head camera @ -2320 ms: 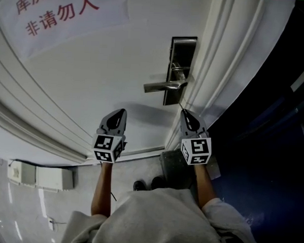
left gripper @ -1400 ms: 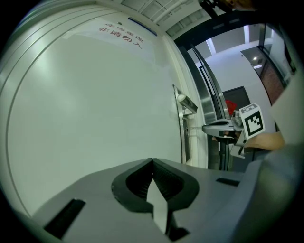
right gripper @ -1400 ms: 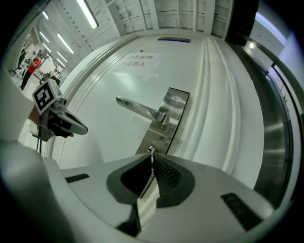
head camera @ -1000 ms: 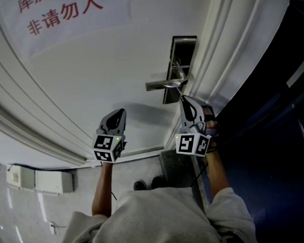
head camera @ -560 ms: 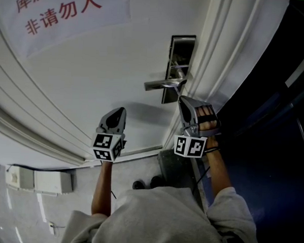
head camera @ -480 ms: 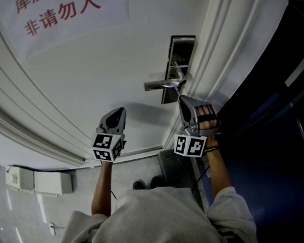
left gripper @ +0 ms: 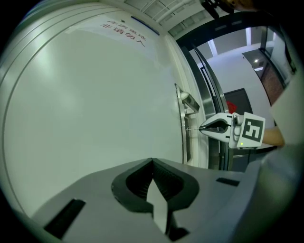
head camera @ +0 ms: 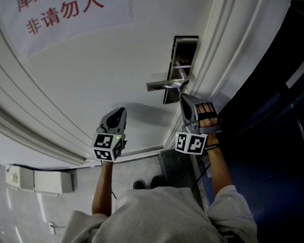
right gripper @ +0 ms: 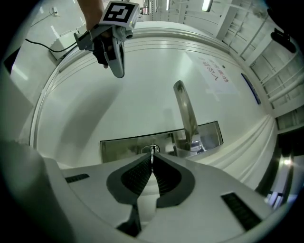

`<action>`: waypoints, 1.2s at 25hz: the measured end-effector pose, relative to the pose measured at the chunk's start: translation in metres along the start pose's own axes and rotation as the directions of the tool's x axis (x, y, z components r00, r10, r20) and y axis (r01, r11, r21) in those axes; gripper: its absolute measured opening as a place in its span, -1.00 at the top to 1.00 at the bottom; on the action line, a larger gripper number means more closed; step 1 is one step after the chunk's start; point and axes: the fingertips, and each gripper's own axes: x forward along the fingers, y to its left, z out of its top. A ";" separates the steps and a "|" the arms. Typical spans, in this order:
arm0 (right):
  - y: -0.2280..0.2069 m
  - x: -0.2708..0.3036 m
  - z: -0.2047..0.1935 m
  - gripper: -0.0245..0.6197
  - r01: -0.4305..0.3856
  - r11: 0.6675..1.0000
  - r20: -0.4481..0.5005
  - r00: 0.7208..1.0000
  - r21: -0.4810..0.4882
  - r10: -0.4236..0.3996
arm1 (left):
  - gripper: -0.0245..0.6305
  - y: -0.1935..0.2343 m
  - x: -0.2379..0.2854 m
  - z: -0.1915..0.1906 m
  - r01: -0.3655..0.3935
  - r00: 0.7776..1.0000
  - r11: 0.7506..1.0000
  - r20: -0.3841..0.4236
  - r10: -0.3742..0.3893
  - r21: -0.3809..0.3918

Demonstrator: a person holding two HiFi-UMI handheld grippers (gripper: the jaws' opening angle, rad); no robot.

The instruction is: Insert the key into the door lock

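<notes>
While its jaws pinch shut on the small metal key (right gripper: pixel 152 153), the right hand-held gripper (head camera: pixel 183 96) points at the steel lock plate (right gripper: pixel 118 144) — the key's tip sits at the keyhole, near the lever handle (head camera: pixel 166 85). The left hand-held gripper (head camera: pixel 121 112) hovers before the white door (head camera: pixel 93 69), well apart — jaws together, empty.

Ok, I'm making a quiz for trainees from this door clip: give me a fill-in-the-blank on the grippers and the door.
1. The right gripper is shut on a thin metal ____.
2. That thing's tip meets the lock plate, beside the lever ____ of the door.
3. The left gripper holds ____ between its shut jaws.
4. The paper sign on the door has ____ characters.
Missing words: key; handle; nothing; red.
</notes>
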 end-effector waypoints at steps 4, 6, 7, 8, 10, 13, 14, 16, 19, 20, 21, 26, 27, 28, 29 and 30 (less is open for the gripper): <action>-0.001 0.001 0.001 0.83 0.002 1.000 -0.009 1.000 -0.006 -0.002 | 0.87 0.005 -0.002 0.000 -0.009 1.000 1.000 0.003 0.009 -0.002; -0.002 0.001 0.001 0.83 0.002 1.000 -0.018 1.000 -0.011 -0.002 | 0.87 0.005 -0.002 0.000 -0.009 1.000 1.000 0.004 0.009 -0.003; -0.002 0.002 0.001 0.83 0.001 1.000 -0.025 1.000 -0.012 -0.002 | 0.87 0.005 -0.001 0.000 -0.008 1.000 1.000 0.003 0.008 -0.004; -0.003 0.003 0.000 0.83 0.001 1.000 -0.032 0.999 -0.011 -0.001 | 0.87 0.005 -0.001 -0.001 -0.007 1.000 1.000 0.003 0.007 -0.005; -0.003 0.003 0.000 0.83 0.001 1.000 -0.043 0.999 -0.010 -0.001 | 0.87 0.003 0.000 -0.001 -0.003 1.000 1.000 0.003 0.003 -0.007; -0.002 0.003 0.001 0.83 0.006 1.000 -0.053 0.999 -0.027 -0.007 | 0.87 0.001 0.001 -0.002 0.003 1.000 1.000 0.001 -0.003 -0.006; -0.002 0.004 0.001 0.83 0.007 0.999 -0.057 0.998 -0.036 -0.009 | 0.87 0.001 0.002 -0.002 0.005 1.000 1.000 0.001 -0.005 -0.006; -0.001 0.006 0.002 0.83 0.007 0.998 -0.063 0.998 -0.054 -0.011 | 0.87 0.001 0.003 -0.002 0.008 1.000 1.000 0.001 -0.008 -0.006; -0.001 0.011 0.003 0.83 0.007 0.998 -0.065 0.998 -0.061 -0.011 | 0.87 0.000 0.004 -0.002 0.010 1.000 1.000 0.002 -0.010 -0.008; -0.001 0.013 0.003 0.83 0.008 0.998 -0.065 0.998 -0.062 -0.012 | 0.87 0.000 0.004 -0.003 0.010 1.000 1.000 0.002 -0.010 -0.009; -0.001 0.015 0.004 0.83 0.010 0.998 -0.065 0.998 -0.062 -0.014 | 0.87 0.001 0.005 -0.003 0.009 1.000 1.000 0.001 -0.009 -0.009; -0.001 0.024 0.005 0.83 0.027 0.998 -0.060 0.998 -0.064 -0.031 | 0.87 0.005 0.006 -0.004 0.006 1.000 1.000 -0.002 -0.006 -0.010; -0.001 0.026 0.006 0.83 0.029 0.997 -0.056 0.998 -0.067 -0.032 | 0.87 0.006 0.006 -0.004 0.003 1.000 1.000 -0.001 -0.003 -0.009; -0.001 0.028 0.006 0.83 0.028 0.997 -0.054 0.998 -0.072 -0.032 | 0.87 0.007 0.006 -0.004 0.000 1.000 1.000 -0.001 0.000 -0.008; -0.001 0.030 0.006 0.83 0.026 0.997 -0.053 0.998 -0.077 -0.030 | 0.87 0.009 0.006 -0.004 -0.002 1.000 1.000 -0.001 0.002 -0.008; -0.001 0.031 0.006 0.83 0.025 0.997 -0.051 0.998 -0.079 -0.029 | 0.87 0.010 0.006 -0.005 -0.004 1.000 1.000 -0.003 0.004 -0.009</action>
